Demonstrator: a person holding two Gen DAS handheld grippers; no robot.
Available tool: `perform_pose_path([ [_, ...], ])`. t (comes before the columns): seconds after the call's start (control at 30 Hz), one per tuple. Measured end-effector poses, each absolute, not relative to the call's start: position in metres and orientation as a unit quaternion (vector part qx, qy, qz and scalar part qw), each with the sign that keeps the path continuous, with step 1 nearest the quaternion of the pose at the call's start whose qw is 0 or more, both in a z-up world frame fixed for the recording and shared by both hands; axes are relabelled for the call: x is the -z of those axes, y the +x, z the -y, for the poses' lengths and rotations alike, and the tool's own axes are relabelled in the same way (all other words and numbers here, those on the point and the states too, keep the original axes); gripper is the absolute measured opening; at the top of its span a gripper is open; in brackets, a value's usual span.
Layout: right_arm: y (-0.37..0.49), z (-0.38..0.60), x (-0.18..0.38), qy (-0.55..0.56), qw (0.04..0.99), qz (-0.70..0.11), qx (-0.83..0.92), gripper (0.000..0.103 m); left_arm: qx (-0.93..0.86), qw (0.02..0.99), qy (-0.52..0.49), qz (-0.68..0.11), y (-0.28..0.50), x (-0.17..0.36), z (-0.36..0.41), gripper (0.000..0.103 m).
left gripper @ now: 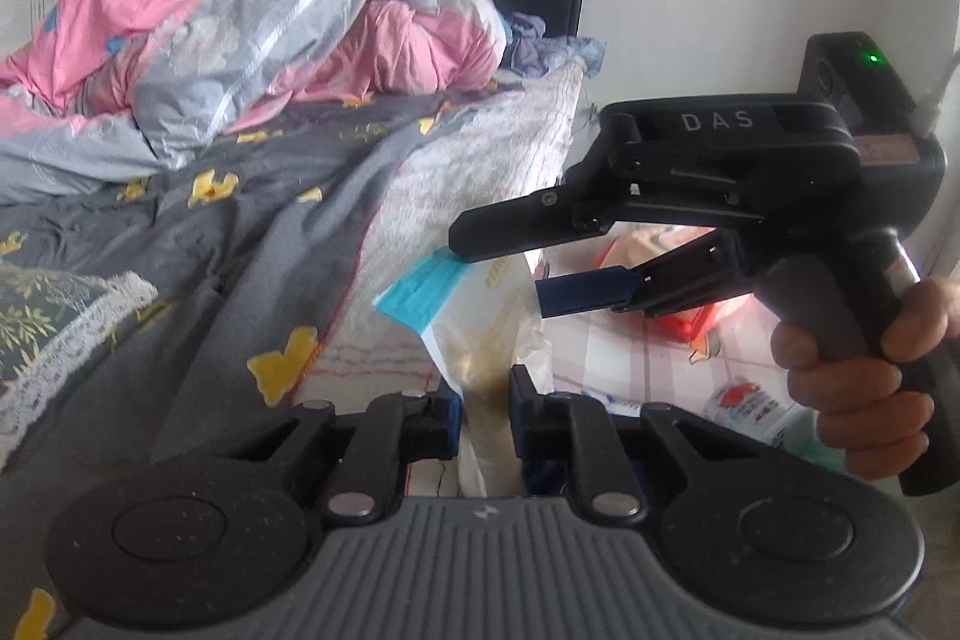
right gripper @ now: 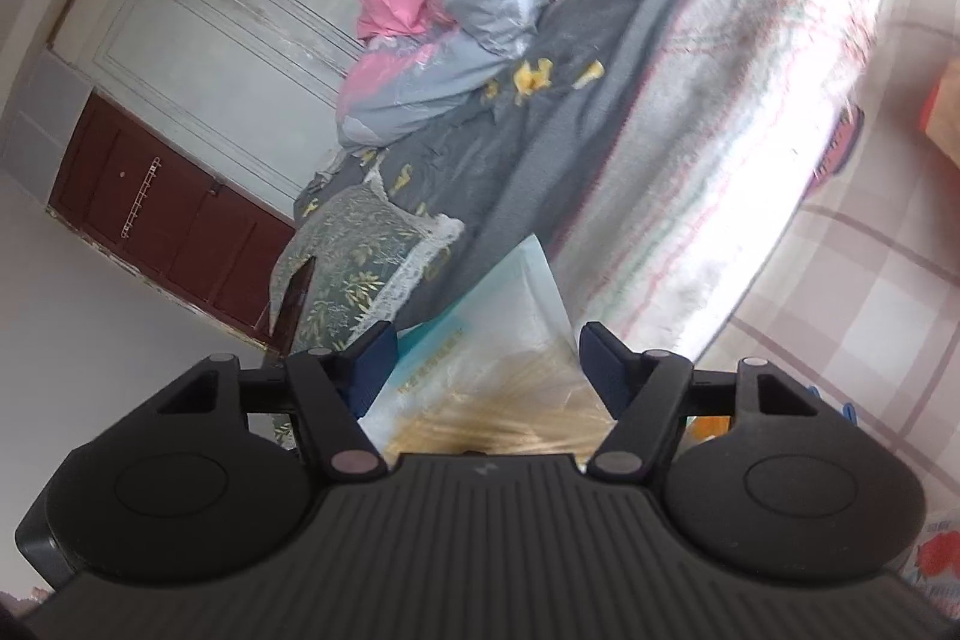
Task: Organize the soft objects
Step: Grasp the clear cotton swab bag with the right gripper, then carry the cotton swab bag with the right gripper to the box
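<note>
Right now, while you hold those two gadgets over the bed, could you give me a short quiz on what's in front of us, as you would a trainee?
1. True or false: the fingers of the left gripper are shut on the plastic bag.
2. What lies heaped at the far end of the bed? A: a pink and grey quilt. B: a stack of books. C: a suitcase.
3. Fill in the blank: the fingers of the right gripper stand ____, with the bag between them.

Key: 1 true; 2 A; 3 open.
</note>
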State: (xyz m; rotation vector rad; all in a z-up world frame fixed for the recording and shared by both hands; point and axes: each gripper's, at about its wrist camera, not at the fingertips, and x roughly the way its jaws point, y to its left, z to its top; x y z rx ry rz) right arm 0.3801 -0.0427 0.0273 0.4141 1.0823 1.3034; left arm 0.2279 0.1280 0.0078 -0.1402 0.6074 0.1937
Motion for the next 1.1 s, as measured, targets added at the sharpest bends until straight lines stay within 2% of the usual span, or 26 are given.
perform_pose_path([
  [0.23,0.349,0.077,-0.094,0.181,0.659,-0.403,-0.608,0.067,-0.067,0.964,-0.038,-0.256,0.189,-0.065,-0.109,0.012],
  [0.43,0.317,0.128,-0.139,0.165,0.680,-0.348,-0.624,0.082,0.012,0.968,-0.075,-0.238,0.154,-0.108,-0.095,0.012],
  [0.6,0.293,0.192,-0.149,0.198,0.683,-0.342,-0.615,0.083,0.104,0.960,-0.101,-0.241,0.141,-0.123,-0.070,0.012],
  [0.7,0.268,0.247,-0.154,0.208,0.697,-0.328,-0.603,0.076,0.159,0.953,-0.097,-0.240,0.140,-0.126,-0.042,0.012],
  [0.77,0.252,0.285,-0.155,0.208,0.715,-0.323,-0.584,0.062,0.187,0.949,-0.085,-0.240,0.141,-0.127,-0.018,0.011],
  [0.9,0.222,0.364,-0.155,0.220,0.764,-0.318,-0.517,0.048,0.259,0.928,-0.081,-0.255,0.156,-0.116,0.034,0.011],
  [0.97,0.211,0.406,-0.151,0.233,0.786,-0.323,-0.473,0.036,0.289,0.916,-0.080,-0.267,0.167,-0.109,0.061,0.012],
  [1.1,0.197,0.479,-0.134,0.256,0.816,-0.344,-0.387,0.029,0.334,0.883,-0.098,-0.316,0.201,-0.077,0.114,0.013],
])
